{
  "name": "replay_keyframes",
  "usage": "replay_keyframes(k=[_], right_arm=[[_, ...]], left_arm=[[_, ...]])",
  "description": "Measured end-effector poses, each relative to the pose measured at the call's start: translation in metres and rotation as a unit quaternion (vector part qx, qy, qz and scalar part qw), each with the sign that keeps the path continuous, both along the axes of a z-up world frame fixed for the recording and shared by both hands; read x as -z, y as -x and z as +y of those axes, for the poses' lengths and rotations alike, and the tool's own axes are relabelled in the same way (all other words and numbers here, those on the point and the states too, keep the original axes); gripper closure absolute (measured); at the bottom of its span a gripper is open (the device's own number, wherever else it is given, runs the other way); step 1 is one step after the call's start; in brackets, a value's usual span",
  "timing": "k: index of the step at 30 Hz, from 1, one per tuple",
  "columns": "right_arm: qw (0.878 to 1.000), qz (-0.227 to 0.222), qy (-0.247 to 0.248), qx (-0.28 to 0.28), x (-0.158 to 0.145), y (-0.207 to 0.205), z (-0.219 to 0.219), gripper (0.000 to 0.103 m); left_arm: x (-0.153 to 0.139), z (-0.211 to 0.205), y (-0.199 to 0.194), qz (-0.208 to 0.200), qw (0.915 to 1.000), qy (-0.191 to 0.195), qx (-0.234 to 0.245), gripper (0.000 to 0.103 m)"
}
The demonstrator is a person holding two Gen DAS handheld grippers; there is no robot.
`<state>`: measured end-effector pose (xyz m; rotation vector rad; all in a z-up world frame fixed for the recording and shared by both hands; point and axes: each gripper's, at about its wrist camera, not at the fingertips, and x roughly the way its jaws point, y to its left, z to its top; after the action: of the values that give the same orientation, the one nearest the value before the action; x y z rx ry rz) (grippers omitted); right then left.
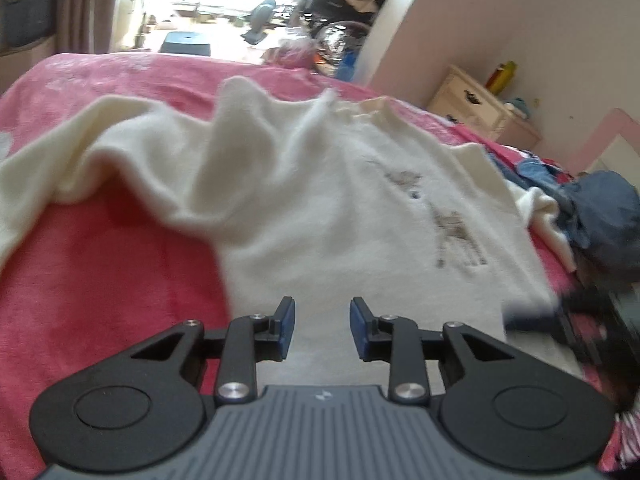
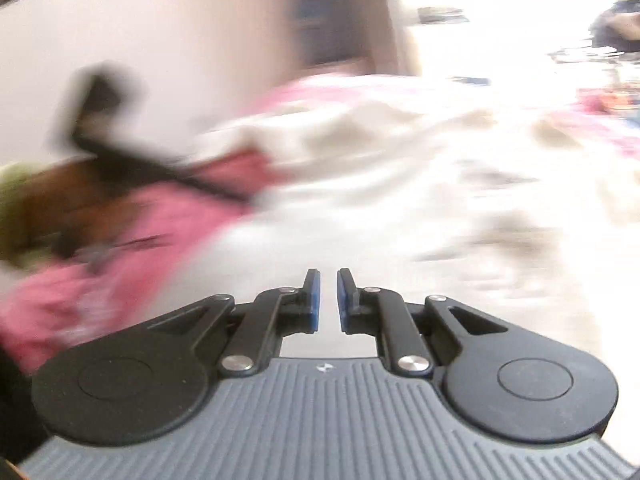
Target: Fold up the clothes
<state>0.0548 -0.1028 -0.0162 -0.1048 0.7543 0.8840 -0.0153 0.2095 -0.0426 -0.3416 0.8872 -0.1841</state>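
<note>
We are early in the fold: the cream top [image 1: 328, 184] lies spread but rumpled on the pink bed [image 1: 112, 264], straight ahead of our left hand-held gripper [image 1: 322, 326]. That hand-held gripper is released, its blue pads well apart with nothing between them, hanging just over the near hem of the top. A faint grey print [image 1: 448, 216] shows ahead and to its right; ahead and to its left a sleeve [image 1: 80, 152] bunches up in a ridge and trails off to the left side. A blue garment [image 1: 600, 212] sits far to the right, beside the top's other sleeve.

Our right hand-held gripper [image 2: 325, 294] shows its pads close together with a narrow gap and no cloth in it; we judge it nearly closed but empty. Its view is heavily blurred, so we can only say pale cloth lies ahead of it and the pink bed to its left, where the left hand-held gripper appears as a dark smear.

We judge the step in hand to be flattening or taking hold of the hem. The next move calls for lowering each pair of pads onto an edge of the top, pinching a single layer, then drawing it taut.
</note>
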Motion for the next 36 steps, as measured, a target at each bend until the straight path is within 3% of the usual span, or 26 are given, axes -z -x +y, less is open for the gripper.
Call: replay_keyframes(k=[2, 7, 11, 13, 15, 19, 23, 25, 27, 29, 33, 36], right_arm=[[0.998, -0.004, 0.03, 0.061, 0.013, -0.023, -0.023, 0.094], [0.987, 0.0, 0.085, 0.133, 0.05, -0.045, -0.084, 0.095], [0.977, 0.01, 0.062, 0.205, 0.062, -0.056, -0.142, 0.101], [0.964, 0.004, 0.065, 0.256, 0.059, -0.063, -0.157, 0.094], [0.957, 0.003, 0.044, 0.286, 0.053, -0.069, -0.17, 0.095], [0.977, -0.016, 0.006, 0.213, 0.039, -0.071, -0.133, 0.095], [0.986, 0.0, 0.073, 0.15, 0.06, -0.072, -0.104, 0.097], [0.98, 0.005, 0.08, 0.184, 0.064, -0.075, -0.128, 0.102], [0.96, 0.008, 0.104, 0.26, 0.057, -0.08, -0.152, 0.095], [0.958, 0.006, 0.08, 0.274, 0.044, -0.074, -0.167, 0.095], [0.98, 0.033, 0.051, 0.187, 0.03, -0.041, -0.14, 0.095], [0.985, 0.063, 0.083, 0.134, 0.042, -0.017, -0.124, 0.098]], left_arm=[[0.011, -0.01, -0.004, 0.021, 0.9998, -0.005, 0.005, 0.071], [0.033, -0.016, -0.004, 0.04, 0.999, -0.021, 0.0, 0.076], [0.033, -0.012, -0.005, 0.046, 0.9988, -0.019, -0.002, 0.078], [0.032, -0.012, -0.005, 0.047, 0.9986, -0.024, 0.002, 0.078], [0.032, -0.014, -0.006, 0.047, 0.9985, -0.029, 0.003, 0.078], [0.033, -0.017, -0.005, 0.043, 0.9984, -0.035, 0.001, 0.078], [0.032, -0.016, -0.005, 0.043, 0.9984, -0.036, -0.001, 0.078], [0.032, -0.016, -0.003, 0.041, 0.9985, -0.036, -0.002, 0.078], [0.033, -0.015, -0.001, 0.038, 0.9986, -0.036, -0.002, 0.078], [0.033, -0.015, 0.0, 0.036, 0.9987, -0.037, 0.0, 0.078], [0.034, -0.014, -0.001, 0.034, 0.9987, -0.038, 0.004, 0.078], [0.035, -0.013, -0.001, 0.032, 0.9988, -0.037, 0.005, 0.078]])
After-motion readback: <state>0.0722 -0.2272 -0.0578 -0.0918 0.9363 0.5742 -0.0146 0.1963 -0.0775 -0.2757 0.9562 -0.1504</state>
